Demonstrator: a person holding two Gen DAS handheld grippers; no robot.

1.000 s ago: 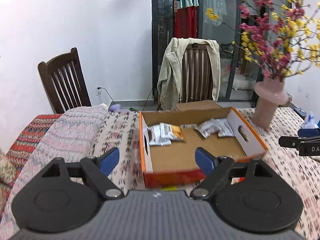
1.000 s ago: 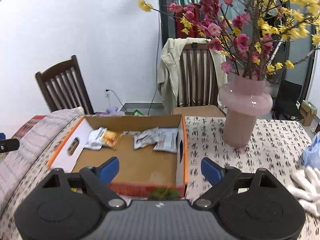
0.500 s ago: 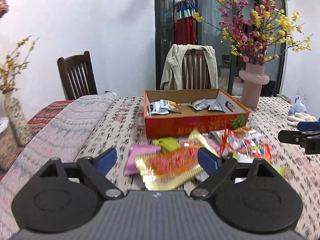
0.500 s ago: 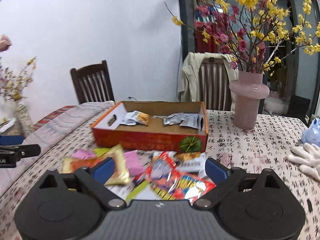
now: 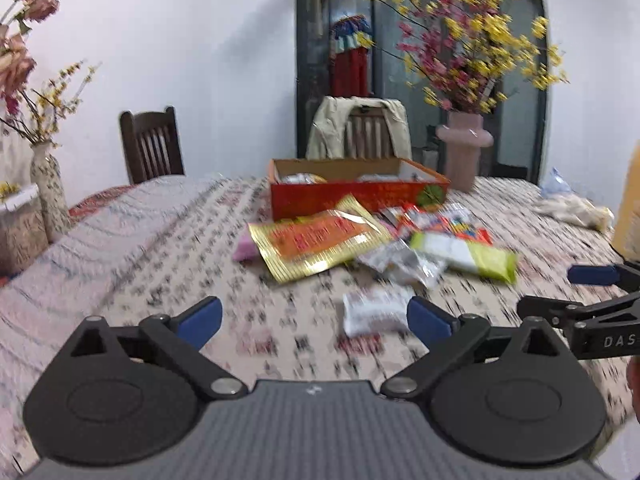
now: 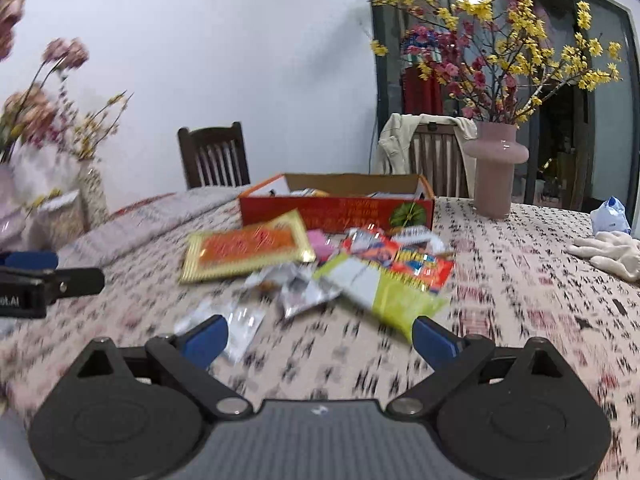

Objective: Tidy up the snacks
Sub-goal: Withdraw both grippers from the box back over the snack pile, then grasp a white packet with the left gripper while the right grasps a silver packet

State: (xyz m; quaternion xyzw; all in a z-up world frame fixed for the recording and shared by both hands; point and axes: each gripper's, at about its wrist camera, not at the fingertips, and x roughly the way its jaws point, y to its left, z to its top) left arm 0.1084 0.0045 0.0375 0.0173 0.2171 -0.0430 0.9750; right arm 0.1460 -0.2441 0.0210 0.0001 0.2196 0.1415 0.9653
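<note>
The snacks lie in a loose pile on the counter (image 5: pixel 168 248) just in front of the orange box (image 5: pixel 356 196): a gold-edged orange packet (image 5: pixel 316 242), a green-and-white packet (image 5: pixel 464 254), a red printed packet (image 6: pixel 404 260), crumpled silver wrappers (image 6: pixel 304 286) and a small white packet (image 5: pixel 374 312) nearest the cameras. A few packets already sit inside the box, though its front wall hides most of them.

A second ago both cameras looked down into the box from close by; now both have drawn back and sunk toward the near edge of the pile. The left tongs (image 5: pixel 314 318) and the right tongs (image 6: pixel 320 336) have just been opening and stand wide apart, with nothing clamped. The white packet lies ahead of the left tongs, untouched. I judge a fresh pick is being lined up, with most of the sorting still ahead.

Motion blur smears the cloth and packet lettering. A pink packet (image 5: pixel 244 250) is mostly covered by the gold one.
</note>
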